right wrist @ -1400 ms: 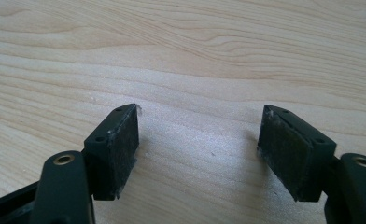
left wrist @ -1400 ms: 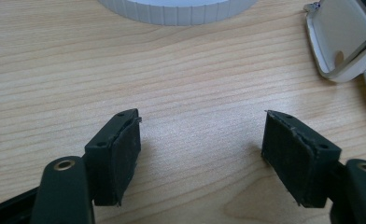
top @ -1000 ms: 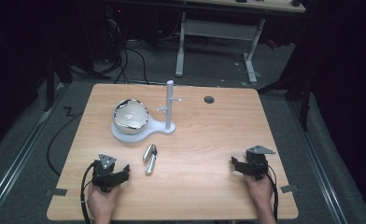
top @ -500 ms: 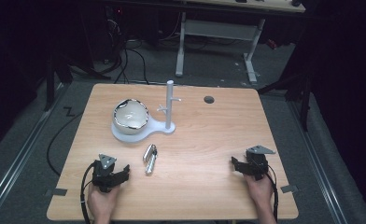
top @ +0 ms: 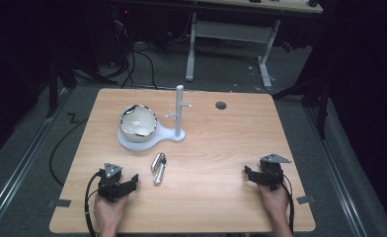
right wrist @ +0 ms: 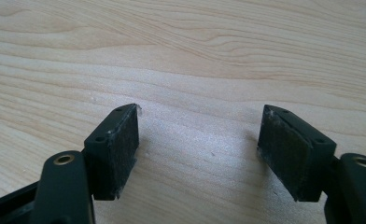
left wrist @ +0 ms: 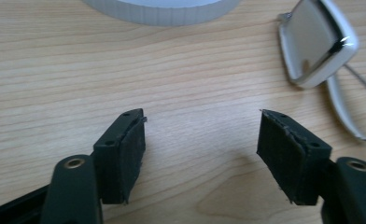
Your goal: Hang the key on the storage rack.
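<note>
**On the table, both grippers idle near the clip**

Across the wooden table (top: 221,148) I saw everything laid out from the high view. Toward the far left sat a white stand (top: 174,134) with an upright post, and a shiny bowl (top: 138,122) rested on its round base. Just in front of that base lay a small silver clip (top: 158,168), flat on the wood and touching nothing else.

I had the left gripper (top: 124,185) low at the near left edge, its jaws spread wide with bare wood between them. From its own camera the clip (left wrist: 319,42) lay ahead and to one side, well apart from the pads (left wrist: 125,154).

I kept the right gripper (top: 253,176) at the near right, equally released, over plain wood.
</note>
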Available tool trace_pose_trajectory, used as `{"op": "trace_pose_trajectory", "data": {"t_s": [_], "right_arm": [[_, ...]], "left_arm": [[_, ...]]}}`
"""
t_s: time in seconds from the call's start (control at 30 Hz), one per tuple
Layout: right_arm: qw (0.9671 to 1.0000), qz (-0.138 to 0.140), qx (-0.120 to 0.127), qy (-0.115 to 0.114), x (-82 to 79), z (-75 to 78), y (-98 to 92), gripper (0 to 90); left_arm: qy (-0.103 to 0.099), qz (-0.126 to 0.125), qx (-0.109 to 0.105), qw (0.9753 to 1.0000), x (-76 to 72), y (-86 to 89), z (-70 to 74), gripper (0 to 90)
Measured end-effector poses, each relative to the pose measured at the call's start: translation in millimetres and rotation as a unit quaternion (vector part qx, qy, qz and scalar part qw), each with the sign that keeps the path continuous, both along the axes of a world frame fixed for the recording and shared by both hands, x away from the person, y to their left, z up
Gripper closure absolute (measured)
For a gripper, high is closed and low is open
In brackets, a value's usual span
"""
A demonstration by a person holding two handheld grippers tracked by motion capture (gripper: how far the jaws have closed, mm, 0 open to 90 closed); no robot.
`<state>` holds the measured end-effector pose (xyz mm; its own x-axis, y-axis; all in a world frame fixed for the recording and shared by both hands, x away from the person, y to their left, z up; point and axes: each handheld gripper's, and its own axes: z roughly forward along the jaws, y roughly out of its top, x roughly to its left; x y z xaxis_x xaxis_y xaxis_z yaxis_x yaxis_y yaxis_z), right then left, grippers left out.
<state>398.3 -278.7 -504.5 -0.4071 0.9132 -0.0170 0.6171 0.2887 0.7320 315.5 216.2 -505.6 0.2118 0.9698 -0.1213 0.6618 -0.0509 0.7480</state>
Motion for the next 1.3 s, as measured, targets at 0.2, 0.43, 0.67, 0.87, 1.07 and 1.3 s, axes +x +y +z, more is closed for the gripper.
{"op": "trace_pose_trajectory", "data": {"t_s": [0.2, 0.43, 0.67, 0.87, 1.07, 1.3], "right_arm": [[1.0, 0.0, 0.0, 0.0, 0.0, 0.0, 0.0, 29.2], [1.0, 0.0, 0.0, 0.0, 0.0, 0.0, 0.1, 29.2], [1.0, 0.0, 0.0, 0.0, 0.0, 0.0, 0.0, 29.1], [1.0, 0.0, 0.0, 0.0, 0.0, 0.0, 0.0, 29.2], [1.0, 0.0, 0.0, 0.0, 0.0, 0.0, 0.0, 29.2], [1.0, 0.0, 0.0, 0.0, 0.0, 0.0, -0.1, 29.2]], "left_arm": [[-0.01, -0.017, 0.001, 0.9998, -2.8, -8.3, 6.3, 35.2], [-0.017, -0.038, -0.005, 0.9991, 0.6, -18.3, 13.0, 36.5], [-0.024, -0.059, -0.006, 0.998, 5.7, -32.5, 20.6, 36.9], [-0.025, -0.081, 0.004, 0.9964, 14.8, -45.3, 26.9, 38.9], [-0.024, -0.091, 0.012, 0.9955, 28.6, -56.6, 29.5, 42.6], [-0.008, -0.091, 0.023, 0.9956, 45.0, -62.9, 26.0, 49.6]]}}
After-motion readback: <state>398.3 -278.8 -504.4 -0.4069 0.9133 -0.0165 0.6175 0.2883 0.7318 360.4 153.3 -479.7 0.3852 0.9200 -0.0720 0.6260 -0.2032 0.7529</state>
